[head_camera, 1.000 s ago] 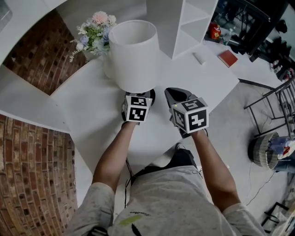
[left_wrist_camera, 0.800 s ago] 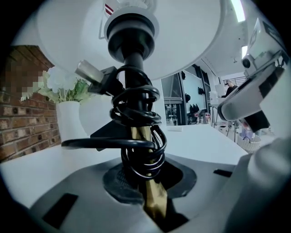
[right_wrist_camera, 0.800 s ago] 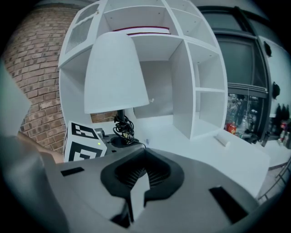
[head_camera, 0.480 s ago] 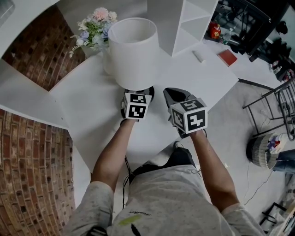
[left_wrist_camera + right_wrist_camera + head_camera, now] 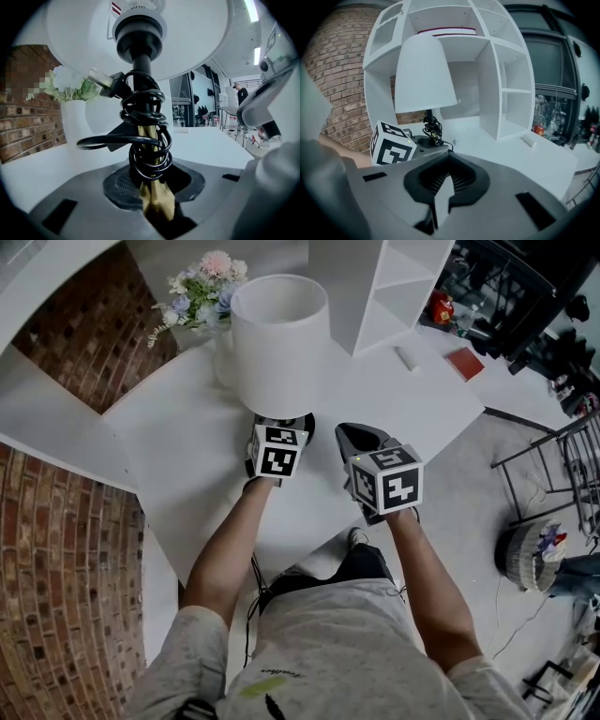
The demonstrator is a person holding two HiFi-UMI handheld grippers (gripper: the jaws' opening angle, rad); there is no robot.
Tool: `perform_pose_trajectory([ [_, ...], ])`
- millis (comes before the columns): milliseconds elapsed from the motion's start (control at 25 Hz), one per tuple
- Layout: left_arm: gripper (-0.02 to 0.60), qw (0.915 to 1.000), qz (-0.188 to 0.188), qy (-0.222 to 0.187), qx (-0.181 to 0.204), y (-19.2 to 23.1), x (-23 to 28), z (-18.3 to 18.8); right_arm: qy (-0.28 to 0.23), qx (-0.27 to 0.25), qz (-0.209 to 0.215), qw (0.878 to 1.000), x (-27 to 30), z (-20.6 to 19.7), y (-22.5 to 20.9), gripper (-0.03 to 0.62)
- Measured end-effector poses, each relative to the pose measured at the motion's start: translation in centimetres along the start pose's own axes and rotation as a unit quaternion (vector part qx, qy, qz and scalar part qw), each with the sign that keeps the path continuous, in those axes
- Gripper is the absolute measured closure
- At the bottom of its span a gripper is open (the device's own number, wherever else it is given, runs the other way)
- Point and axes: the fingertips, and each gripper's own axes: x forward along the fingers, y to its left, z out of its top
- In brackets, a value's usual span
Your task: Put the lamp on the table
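With the lamp (image 5: 278, 343) standing on the bench (image 5: 187, 456), the left tool's (image 5: 154, 211) jaws have just been opening around its cord-wrapped stem (image 5: 141, 70), so it should back straight out without snagging; the right tool (image 5: 440, 199) is closed and empty.

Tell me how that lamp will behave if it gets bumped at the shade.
The lamp looks top-heavy: a wide shade on a thin stem, so a bump up high would likely rock or tip it. The shade is probably light and may dent. The black cord coiled round the stem is floppy and could loosen or snag.
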Motion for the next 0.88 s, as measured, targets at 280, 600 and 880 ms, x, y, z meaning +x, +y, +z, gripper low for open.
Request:
perform_pose_trajectory([
  [280,0.412,0.9999,-0.004,0.013,-0.006,0.1,-1.1,-0.6,-0.001,0.005,0.013,1.0,-0.3,0.4,0.9,0.591],
  [600,0.391,0.9995,-0.008,0.022,-0.022,0.3,-3.1,-1.1,0.0,0.005,0.027,1.0,-0.6,0.9,2.0,0.591],
  [880,0.396,0.9989,0.003,0.023,-0.041,0.7,-5.4,-1.2,0.001,0.015,0.03,0.999,-0.9,0.9,2.5,0.591],
])
